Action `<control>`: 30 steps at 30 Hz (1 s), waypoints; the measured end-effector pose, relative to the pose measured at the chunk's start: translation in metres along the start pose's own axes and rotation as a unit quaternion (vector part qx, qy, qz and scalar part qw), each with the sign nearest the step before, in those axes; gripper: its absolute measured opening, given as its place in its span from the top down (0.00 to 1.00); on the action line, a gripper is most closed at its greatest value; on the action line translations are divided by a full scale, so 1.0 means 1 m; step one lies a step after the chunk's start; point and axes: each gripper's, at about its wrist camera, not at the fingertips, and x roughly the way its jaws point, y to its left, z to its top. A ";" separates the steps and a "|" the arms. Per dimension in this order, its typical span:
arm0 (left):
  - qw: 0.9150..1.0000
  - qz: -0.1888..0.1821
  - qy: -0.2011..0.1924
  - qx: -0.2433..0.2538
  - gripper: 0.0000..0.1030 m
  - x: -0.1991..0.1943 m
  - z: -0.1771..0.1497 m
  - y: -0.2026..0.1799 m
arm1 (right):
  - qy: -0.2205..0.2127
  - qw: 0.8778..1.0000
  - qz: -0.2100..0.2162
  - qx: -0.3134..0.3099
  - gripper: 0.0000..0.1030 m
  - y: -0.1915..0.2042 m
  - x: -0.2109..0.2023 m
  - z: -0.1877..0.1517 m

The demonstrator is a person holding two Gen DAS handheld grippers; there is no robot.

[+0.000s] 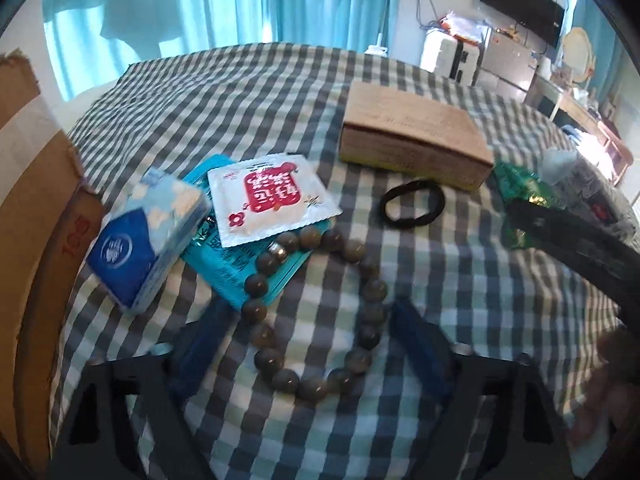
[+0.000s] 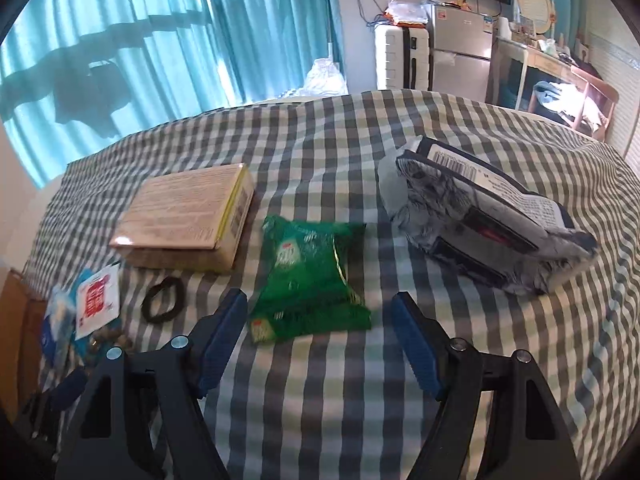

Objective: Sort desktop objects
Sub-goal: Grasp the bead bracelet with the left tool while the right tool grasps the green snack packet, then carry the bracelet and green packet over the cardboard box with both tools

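Bare checked bedcover lies open at the lower centre of the right wrist view, up to the green packet. The tan box and grey pouch flank it. In the left wrist view, the bead bracelet rings open cloth; the cardboard carton walls the left edge.

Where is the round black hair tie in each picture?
Left wrist view: the black elastic hair tie lies right of centre on the checked cloth, just in front of the flat brown cardboard box.
Right wrist view: it lies low on the left, again just in front of that box.
Shared landmark: the brown box.
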 end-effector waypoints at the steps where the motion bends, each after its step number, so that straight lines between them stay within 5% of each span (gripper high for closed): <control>1: 1.000 -0.003 -0.004 0.005 0.42 0.000 0.002 -0.002 | 0.001 1.000 -0.005 0.001 0.28 0.000 0.004 0.002; 3: 1.000 -0.008 -0.008 0.021 0.65 -0.002 0.005 -0.007 | 0.002 1.000 -0.014 0.000 0.28 0.001 0.007 0.005; 9: 0.999 -0.029 0.003 0.021 0.89 -0.012 0.011 -0.006 | 0.026 1.000 0.009 -0.012 0.63 -0.006 -0.004 -0.001; 21: 0.997 -0.069 -0.003 0.025 0.89 -0.082 -0.008 0.007 | 0.077 0.995 0.056 -0.003 0.67 -0.012 -0.087 -0.080; 30: 0.995 -0.082 -0.038 0.042 0.89 -0.151 -0.018 0.011 | 0.031 0.998 0.062 -0.007 0.67 -0.001 -0.174 -0.085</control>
